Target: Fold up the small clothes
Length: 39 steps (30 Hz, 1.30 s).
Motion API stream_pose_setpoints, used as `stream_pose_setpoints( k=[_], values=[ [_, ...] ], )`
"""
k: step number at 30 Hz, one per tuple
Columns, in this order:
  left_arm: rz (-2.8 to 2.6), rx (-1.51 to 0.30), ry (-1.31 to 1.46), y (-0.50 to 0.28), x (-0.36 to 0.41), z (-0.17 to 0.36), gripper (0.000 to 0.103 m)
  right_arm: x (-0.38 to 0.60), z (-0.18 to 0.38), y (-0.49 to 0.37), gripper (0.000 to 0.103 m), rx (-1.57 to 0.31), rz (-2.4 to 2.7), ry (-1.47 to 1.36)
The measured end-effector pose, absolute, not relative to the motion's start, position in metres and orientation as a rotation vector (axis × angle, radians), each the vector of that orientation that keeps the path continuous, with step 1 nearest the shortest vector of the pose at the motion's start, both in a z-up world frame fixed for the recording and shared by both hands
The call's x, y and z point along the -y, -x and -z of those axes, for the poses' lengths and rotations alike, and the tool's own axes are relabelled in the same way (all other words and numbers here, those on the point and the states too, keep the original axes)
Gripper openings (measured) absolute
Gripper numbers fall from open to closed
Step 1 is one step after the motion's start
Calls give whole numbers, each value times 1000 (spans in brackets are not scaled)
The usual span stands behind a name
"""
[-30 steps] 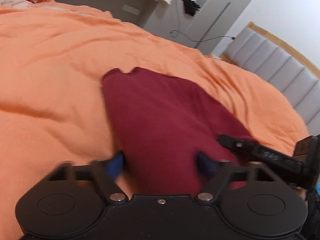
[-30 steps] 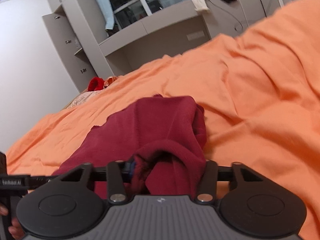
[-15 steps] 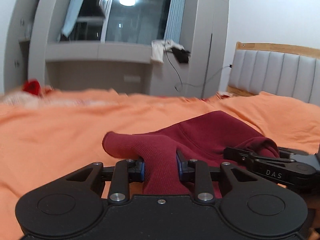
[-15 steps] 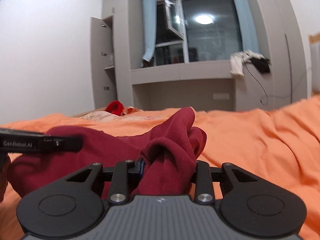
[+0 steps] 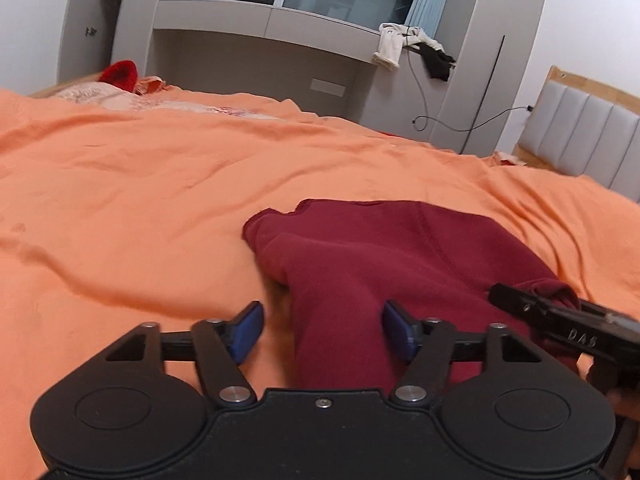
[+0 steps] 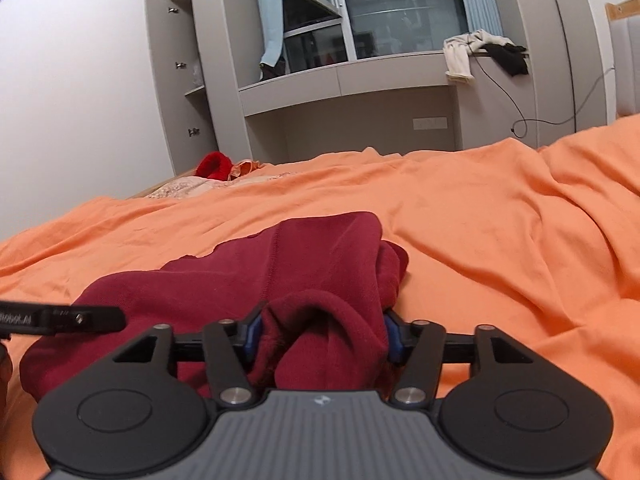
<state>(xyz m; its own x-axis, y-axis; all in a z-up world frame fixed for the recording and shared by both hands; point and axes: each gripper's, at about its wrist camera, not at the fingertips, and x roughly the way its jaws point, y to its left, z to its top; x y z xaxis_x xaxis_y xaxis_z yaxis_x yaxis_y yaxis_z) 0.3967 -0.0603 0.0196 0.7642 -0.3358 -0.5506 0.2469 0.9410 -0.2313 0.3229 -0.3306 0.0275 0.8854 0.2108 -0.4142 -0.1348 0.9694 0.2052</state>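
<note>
A dark red garment [image 5: 380, 256] lies folded over on the orange bedspread [image 5: 140, 184]. My left gripper [image 5: 324, 330] is open, its blue pads on either side of a fold of the cloth, with a gap on the left side. My right gripper [image 6: 320, 334] is shut on a bunched edge of the same garment [image 6: 320, 264]. The right gripper's finger shows at the right in the left wrist view [image 5: 560, 316]. The left gripper's finger shows at the left in the right wrist view [image 6: 64, 316].
The orange bedspread [image 6: 500, 216] is wrinkled all around. A red item [image 5: 120, 74] and patterned bedding lie at the far edge. Grey cabinets, a window ledge with draped clothes [image 6: 476, 50] and a padded headboard [image 5: 588, 136] stand beyond the bed.
My left gripper has opened and let go of the garment's fold. Both grippers have come down, and the lifted cloth has dropped back onto the bed. The right gripper still holds its edge.
</note>
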Motion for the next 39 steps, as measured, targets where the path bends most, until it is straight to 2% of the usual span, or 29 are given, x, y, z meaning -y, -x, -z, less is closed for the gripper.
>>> stream_pose_setpoints(
  k=[6, 12, 26, 39],
  values=[
    [287, -602, 174, -372, 63, -25, 98, 334, -40, -296, 91, -407, -150, -191],
    [283, -535, 176, -336, 63, -36, 102, 333, -56, -254, 103, -308, -138, -174],
    [237, -364, 108, -218, 53, -33, 102, 315, -52, -126, 103, -167, -87, -118],
    [248, -318, 29, -152, 53, -18, 102, 297, -40, -86, 103, -193, -73, -70]
  ],
)
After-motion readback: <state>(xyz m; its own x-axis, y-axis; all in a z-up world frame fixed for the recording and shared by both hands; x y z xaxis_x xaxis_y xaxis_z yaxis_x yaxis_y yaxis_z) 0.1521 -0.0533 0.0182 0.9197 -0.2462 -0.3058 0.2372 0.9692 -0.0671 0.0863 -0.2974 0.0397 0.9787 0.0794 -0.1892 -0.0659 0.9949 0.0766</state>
